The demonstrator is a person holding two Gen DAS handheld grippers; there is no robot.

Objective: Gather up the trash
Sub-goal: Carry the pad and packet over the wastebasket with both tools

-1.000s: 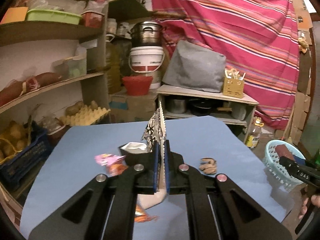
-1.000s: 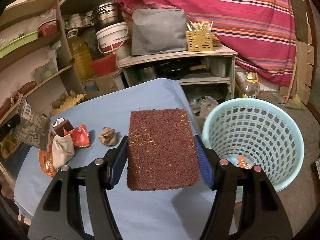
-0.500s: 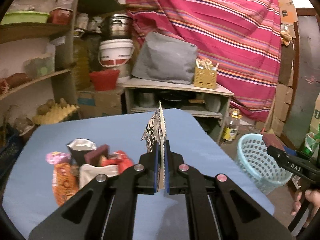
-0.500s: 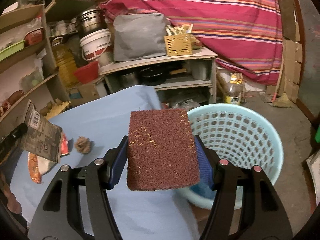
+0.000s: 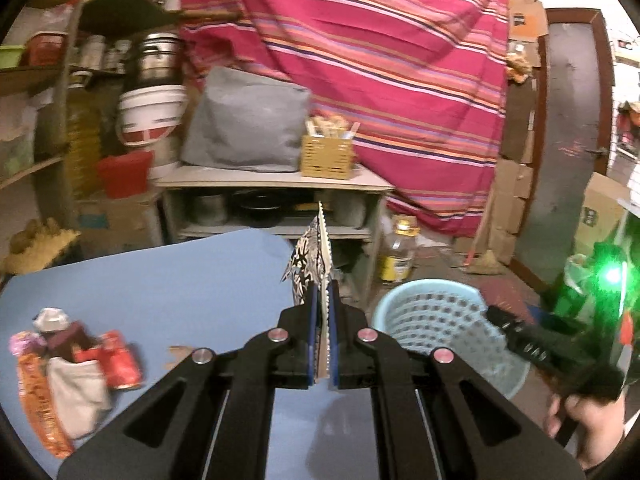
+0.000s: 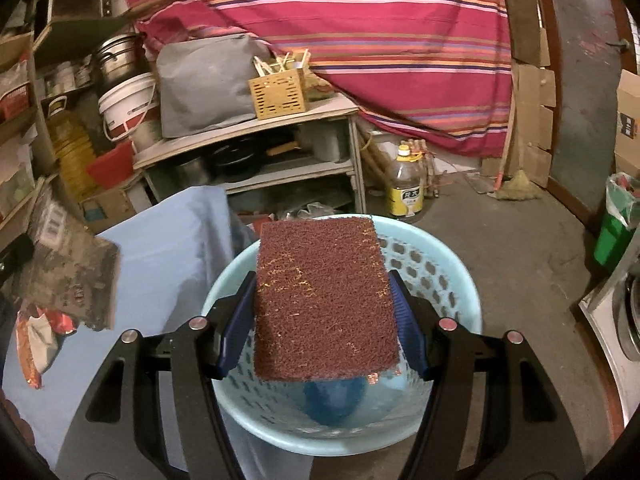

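Observation:
My left gripper is shut on a flat black-and-white patterned wrapper that stands edge-on above the blue table's right side. The same wrapper hangs at the left of the right wrist view. My right gripper is shut on a maroon scouring pad, held over the light blue basket. From the left wrist view the basket stands on the floor right of the table, with the right gripper's body beside it. More wrappers lie in a heap at the table's left.
A low shelf unit with pots stands behind the table, a yellow-labelled bottle on the floor next to it. Cluttered shelves fill the left wall; a striped cloth hangs at the back. A green bin stands at the right.
Both grippers have swung right, away from the table's middle. The scouring pad has gone from over the table to over the basket; the wrapper has come nearer the table's right edge.

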